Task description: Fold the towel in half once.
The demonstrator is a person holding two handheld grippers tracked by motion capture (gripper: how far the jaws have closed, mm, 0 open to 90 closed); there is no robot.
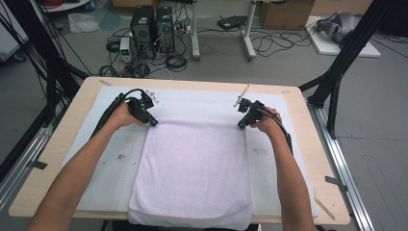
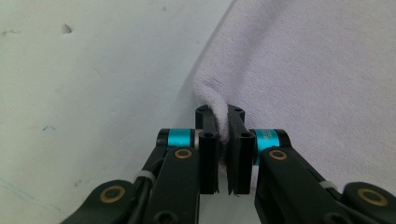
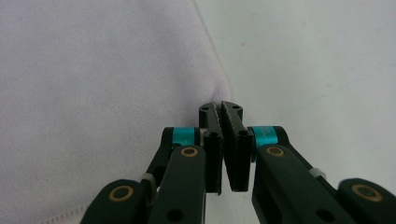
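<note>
My left tongs [image 1: 153,123] and right tongs [image 1: 240,126] each pinch a far corner of the towel [image 1: 192,168].

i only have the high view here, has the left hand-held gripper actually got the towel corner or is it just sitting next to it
Observer: Its own view shows the left hand-held gripper shut on the towel; the corner bunches up between its jaws.
Operator: and the right one
Observer: The right hand-held gripper has its jaws closed at the towel's other far corner, right at the edge.
Operator: is cloth really between them
Observer: I cannot tell; the right jaws meet with no fold showing between them, unlike the left.
</note>
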